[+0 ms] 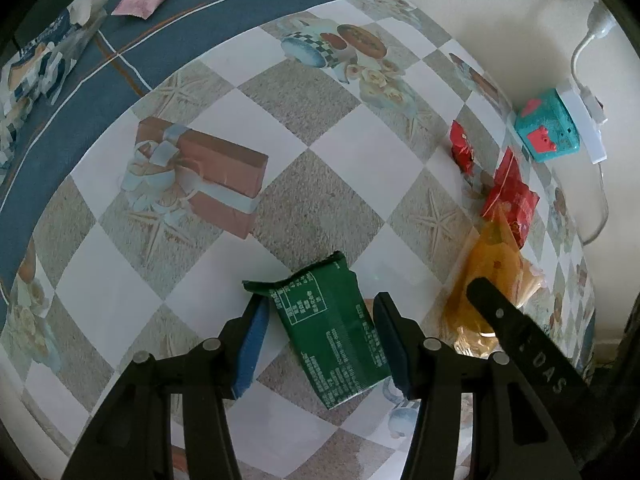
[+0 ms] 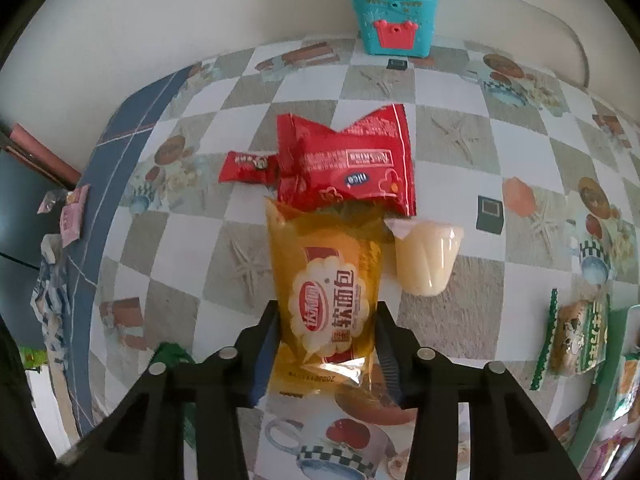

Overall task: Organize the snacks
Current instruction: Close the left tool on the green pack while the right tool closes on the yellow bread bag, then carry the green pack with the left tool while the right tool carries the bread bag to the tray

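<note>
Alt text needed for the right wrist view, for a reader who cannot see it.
The right gripper is closed on a yellow bread packet lying on a checkered tablecloth. Beyond it lie a large red snack packet, a small red packet and a pale jelly cup; a teal toy box stands by the wall.

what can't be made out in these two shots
- Left wrist view: the near end of the green packet is hidden behind the left tool.
- Right wrist view: the near end of the yellow bread bag is hidden by the right tool.
- Right wrist view: green snack packs are cut off by the right edge.
</note>
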Available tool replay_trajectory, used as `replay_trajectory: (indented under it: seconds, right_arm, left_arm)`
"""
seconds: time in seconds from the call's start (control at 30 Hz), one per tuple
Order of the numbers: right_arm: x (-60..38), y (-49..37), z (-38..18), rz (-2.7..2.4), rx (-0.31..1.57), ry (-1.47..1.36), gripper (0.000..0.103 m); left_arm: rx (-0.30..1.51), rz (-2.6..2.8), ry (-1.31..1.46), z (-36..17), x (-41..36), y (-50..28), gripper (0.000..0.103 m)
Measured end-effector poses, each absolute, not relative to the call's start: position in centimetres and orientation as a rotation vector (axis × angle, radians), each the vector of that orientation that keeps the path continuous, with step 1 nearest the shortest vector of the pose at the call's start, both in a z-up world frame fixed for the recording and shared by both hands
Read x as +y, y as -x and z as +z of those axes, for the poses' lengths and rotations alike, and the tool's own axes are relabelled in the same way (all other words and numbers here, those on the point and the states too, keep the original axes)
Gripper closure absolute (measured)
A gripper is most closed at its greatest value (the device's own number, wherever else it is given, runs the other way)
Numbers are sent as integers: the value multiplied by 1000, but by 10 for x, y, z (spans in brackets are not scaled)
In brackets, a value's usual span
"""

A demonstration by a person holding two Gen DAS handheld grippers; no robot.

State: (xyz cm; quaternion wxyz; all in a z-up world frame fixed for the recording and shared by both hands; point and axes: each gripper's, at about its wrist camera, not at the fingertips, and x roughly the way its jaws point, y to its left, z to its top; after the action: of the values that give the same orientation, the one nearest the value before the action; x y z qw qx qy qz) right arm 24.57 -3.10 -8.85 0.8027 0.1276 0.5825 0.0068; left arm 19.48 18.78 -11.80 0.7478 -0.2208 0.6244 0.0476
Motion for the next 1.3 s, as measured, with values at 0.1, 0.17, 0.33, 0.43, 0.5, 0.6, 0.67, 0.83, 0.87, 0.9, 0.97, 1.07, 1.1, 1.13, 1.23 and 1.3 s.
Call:
replay_trajectory:
  seconds: [0.1, 0.17, 0.33, 0.43, 0.5, 0.6, 0.67, 0.83, 0.87, 0.9, 0.97, 1.07, 1.1, 1.13, 1.23, 1.3]
  right_arm:
    - [-33, -239, -88, 12, 1245, -244, 57]
    - [-35, -234, -88, 11, 1244, -235, 57]
    - [-41, -217, -87, 2, 1247, -208, 57]
    - [-43, -208, -87, -6, 1246, -185, 57]
    - [-44, -202, -87, -11, 1246, -171, 58]
    - [-47, -191, -87, -16, 1245, -167, 58]
    - [-50, -184, -86, -22, 1246, -168, 58]
    - [-55, -169, -87, -38, 1246, -165, 58]
    - [-55, -167, -87, -42, 1247, -164, 58]
    - [-55, -164, -88, -46, 1248, -161, 58]
    - [-55, -158, -88, -55, 1249, -152, 58]
    - [-56, -148, -85, -72, 1246, -127, 60]
    - [-56, -144, -84, -80, 1246, -124, 60]
    - [-57, -142, -84, -84, 1246, -123, 60]
    - [-64, -129, -80, -88, 1242, -148, 60]
    - [-70, -122, -75, -92, 1236, -173, 60]
  left_arm:
    - [1370, 100, 456, -118, 182, -198, 47]
    - [1372, 100, 440, -119, 177, -199, 47]
    - [1375, 99, 404, -119, 170, -200, 47]
    - [1377, 91, 393, -118, 164, -201, 54]
    - [1379, 86, 382, -121, 158, -201, 57]
    - [1383, 83, 371, -121, 151, -199, 59]
    - [1386, 81, 364, -122, 147, -199, 59]
    - [1392, 74, 321, -124, 129, -195, 60]
    - [1392, 75, 307, -125, 125, -195, 60]
    - [1393, 76, 292, -125, 120, -193, 61]
    - [1393, 76, 261, -126, 108, -194, 61]
    - [1389, 70, 223, -126, 94, -192, 61]
    - [1391, 60, 224, -127, 91, -192, 61]
    - [1393, 54, 227, -127, 87, -191, 61]
    - [1396, 48, 238, -128, 80, -190, 61]
    - [1391, 49, 243, -125, 76, -188, 61]
